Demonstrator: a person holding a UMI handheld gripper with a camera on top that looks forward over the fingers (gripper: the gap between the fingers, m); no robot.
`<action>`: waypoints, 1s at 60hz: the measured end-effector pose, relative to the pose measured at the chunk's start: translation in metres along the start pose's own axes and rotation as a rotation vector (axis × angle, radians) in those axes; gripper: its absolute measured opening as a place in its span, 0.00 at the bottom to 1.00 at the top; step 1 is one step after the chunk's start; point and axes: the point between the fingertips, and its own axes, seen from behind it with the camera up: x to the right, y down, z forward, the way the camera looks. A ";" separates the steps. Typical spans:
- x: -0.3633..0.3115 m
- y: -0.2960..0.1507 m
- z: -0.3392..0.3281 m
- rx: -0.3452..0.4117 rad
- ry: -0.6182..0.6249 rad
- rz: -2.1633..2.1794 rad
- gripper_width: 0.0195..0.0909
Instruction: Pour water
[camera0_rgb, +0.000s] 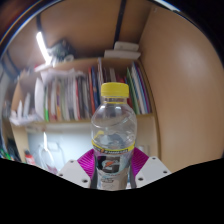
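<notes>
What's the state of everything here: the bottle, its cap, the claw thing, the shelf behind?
Bottle: upright, clear, held between the fingers.
Cap: yellow, still on.
Gripper: shut on the bottle, pink pads against its sides.
Bookshelf: beyond the bottle, full of standing books.
Books: mostly upright, some leaning.

1. We see the gripper (113, 170) as two pale, whitish fingers (150, 168), blocky and flat-faced.
2. We note magenta pads (88, 160) lining the inner faces.
3. We cannot make out screws, cables or markings.
</notes>
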 end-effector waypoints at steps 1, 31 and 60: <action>0.010 0.015 0.002 -0.025 0.015 -0.032 0.36; 0.084 0.279 -0.021 -0.451 0.058 -0.165 0.37; 0.083 0.280 -0.027 -0.501 0.052 -0.152 0.83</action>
